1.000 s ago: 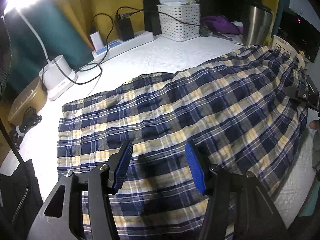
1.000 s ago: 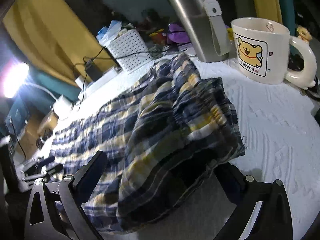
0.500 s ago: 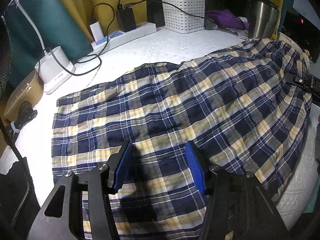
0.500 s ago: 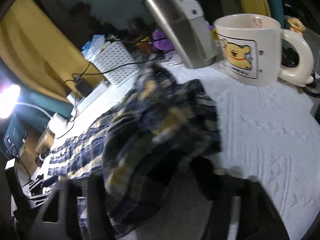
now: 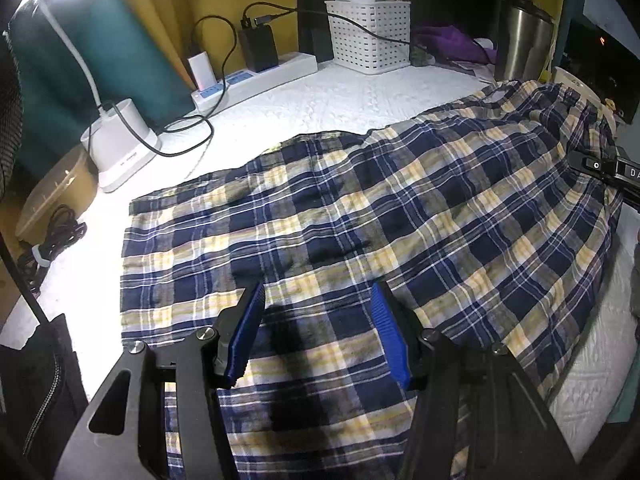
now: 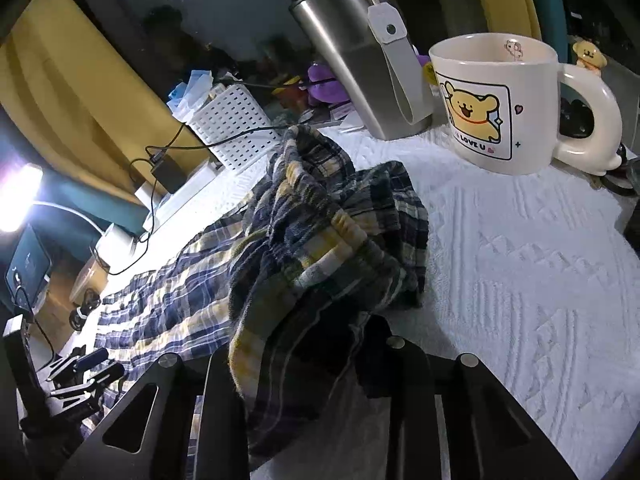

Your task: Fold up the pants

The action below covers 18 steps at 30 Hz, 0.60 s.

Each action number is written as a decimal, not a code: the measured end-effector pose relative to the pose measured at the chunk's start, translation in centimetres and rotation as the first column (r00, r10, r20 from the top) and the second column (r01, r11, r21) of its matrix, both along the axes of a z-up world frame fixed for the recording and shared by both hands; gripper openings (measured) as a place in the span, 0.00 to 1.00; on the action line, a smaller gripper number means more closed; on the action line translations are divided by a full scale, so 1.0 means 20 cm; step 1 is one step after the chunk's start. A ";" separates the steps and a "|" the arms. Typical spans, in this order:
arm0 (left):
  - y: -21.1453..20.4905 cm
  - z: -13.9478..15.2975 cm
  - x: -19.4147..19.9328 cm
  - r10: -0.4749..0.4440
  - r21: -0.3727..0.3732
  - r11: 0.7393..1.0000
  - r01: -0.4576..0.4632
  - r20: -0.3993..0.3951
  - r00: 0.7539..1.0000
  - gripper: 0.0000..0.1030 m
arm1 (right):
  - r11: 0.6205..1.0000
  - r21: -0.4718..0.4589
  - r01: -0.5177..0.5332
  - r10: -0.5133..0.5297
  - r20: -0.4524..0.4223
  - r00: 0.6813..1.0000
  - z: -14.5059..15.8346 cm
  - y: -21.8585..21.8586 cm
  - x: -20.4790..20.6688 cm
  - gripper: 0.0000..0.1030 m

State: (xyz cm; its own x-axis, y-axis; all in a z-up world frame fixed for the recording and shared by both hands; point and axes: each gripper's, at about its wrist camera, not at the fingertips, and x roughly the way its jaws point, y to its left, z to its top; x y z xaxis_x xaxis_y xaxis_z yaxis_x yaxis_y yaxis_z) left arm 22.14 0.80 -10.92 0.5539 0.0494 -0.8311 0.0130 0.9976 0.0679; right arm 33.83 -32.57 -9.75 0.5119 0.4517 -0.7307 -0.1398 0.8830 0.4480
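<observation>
Navy, yellow and white plaid pants (image 5: 360,216) lie spread across a white textured table cover (image 5: 328,96). My left gripper (image 5: 316,320) is open, its blue pads hovering over the near part of the fabric, holding nothing. My right gripper (image 6: 300,340) is shut on the bunched waistband end of the pants (image 6: 320,240), lifted off the cover; the fabric hides its fingertips. The right gripper also shows at the right edge of the left wrist view (image 5: 608,170).
A bear mug (image 6: 496,108) and a steel tumbler (image 6: 360,60) stand close behind the waistband. A white basket (image 5: 368,36), power strip (image 5: 256,80) with cables and a lamp base (image 5: 120,144) line the back. A black bag (image 5: 36,392) sits at the near left.
My right gripper's jaws have closed in on the waistband, which is bunched higher and drawn toward the camera. My left gripper has shifted only slightly over the fabric and stays open.
</observation>
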 end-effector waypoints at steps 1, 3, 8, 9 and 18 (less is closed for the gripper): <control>0.00 0.00 -0.01 0.000 -0.001 1.000 0.000 0.003 1.000 0.53 | 1.000 -0.003 -0.001 0.001 0.003 1.000 0.01 0.00 -0.01 0.26; 0.01 0.01 -0.02 0.001 -0.002 1.000 -0.001 0.008 1.000 0.53 | 1.000 -0.007 0.000 0.000 0.009 1.000 0.02 0.00 -0.02 0.25; 0.03 0.03 -0.06 0.002 -0.008 1.000 -0.002 0.024 1.000 0.53 | 1.000 -0.017 0.000 0.001 0.023 1.000 0.06 0.02 -0.05 0.20; 0.04 0.04 -0.07 0.004 -0.010 1.000 -0.003 0.028 1.000 0.53 | 1.000 -0.021 -0.002 0.003 0.027 1.000 0.07 0.02 -0.06 0.19; 0.10 0.06 -0.14 0.021 -0.030 0.999 -0.019 0.054 0.998 0.53 | 0.999 -0.042 -0.005 0.007 0.055 0.998 0.14 0.07 -0.12 0.18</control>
State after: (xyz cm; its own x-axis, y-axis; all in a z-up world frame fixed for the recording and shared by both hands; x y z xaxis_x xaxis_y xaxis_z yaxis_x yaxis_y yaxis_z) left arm 19.33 2.84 -9.62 0.5976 0.0369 -0.8010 -0.0101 0.9992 0.0384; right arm 31.50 -31.21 -6.89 0.5493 0.4244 -0.7198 -0.1682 0.8999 0.4022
